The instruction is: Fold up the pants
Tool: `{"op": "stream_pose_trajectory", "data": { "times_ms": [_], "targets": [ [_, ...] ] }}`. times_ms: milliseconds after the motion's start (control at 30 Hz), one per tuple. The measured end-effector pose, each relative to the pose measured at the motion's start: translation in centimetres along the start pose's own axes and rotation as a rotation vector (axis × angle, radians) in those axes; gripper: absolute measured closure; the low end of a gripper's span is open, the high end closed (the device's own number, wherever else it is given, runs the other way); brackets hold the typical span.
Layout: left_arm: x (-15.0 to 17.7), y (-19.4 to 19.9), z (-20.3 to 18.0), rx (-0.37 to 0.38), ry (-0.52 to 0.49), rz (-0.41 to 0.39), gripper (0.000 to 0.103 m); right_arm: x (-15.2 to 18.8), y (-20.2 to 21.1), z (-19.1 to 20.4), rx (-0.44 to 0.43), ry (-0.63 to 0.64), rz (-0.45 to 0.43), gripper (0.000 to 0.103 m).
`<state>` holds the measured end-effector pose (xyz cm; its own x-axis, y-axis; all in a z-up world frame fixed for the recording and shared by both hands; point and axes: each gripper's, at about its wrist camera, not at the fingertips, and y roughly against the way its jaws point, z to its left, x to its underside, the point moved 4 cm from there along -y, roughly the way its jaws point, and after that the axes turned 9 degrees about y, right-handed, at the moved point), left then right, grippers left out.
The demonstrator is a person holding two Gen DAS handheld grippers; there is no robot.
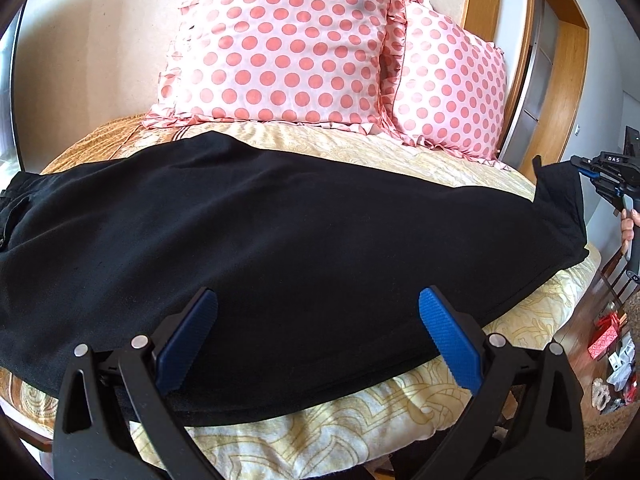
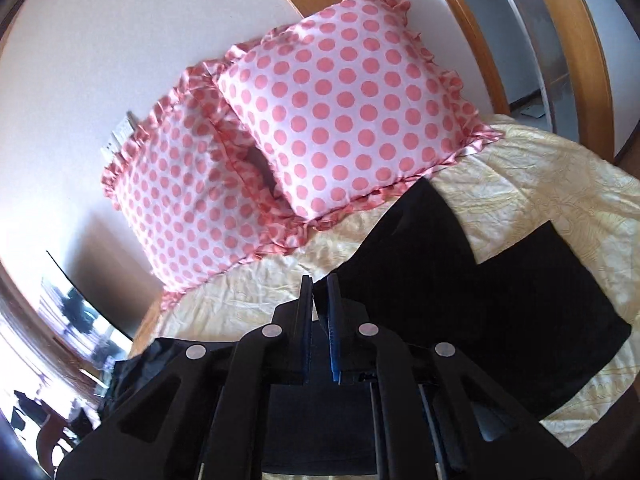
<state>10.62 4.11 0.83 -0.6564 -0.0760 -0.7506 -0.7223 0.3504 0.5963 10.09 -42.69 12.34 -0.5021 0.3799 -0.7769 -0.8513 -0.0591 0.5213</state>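
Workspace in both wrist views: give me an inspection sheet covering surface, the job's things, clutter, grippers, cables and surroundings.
Surface: bed with a yellow patterned bedspread, wrinkled.
Job's things: black pants spread across the bed; the leg end at the right is lifted off the bedspread.
Clutter: two pink polka-dot pillows stand against the wall behind the pants.
Grippers: left gripper open above the pants' near edge; right gripper shut on the pants' leg end.
Cables: nothing seen.
Surroundings: wooden door frame; small items on the floor, too small to identify.
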Motion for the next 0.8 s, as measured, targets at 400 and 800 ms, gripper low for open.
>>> {"op": "stream_pose_trajectory", "data": {
  "times_ms": [400, 800],
  "targets": [
    [0.0, -0.6, -0.7, 0.033, -0.017, 0.006, 0.002, 6.1, 5.5, -18.8, 0.517, -0.363, 0.015, 0.095],
    [0.2, -0.8, -1.1, 0.033, -0.037, 0.015, 0.002, 8.1, 4.8, -18.9, 0.362, -0.502, 0.041, 0.054]
  ]
}}
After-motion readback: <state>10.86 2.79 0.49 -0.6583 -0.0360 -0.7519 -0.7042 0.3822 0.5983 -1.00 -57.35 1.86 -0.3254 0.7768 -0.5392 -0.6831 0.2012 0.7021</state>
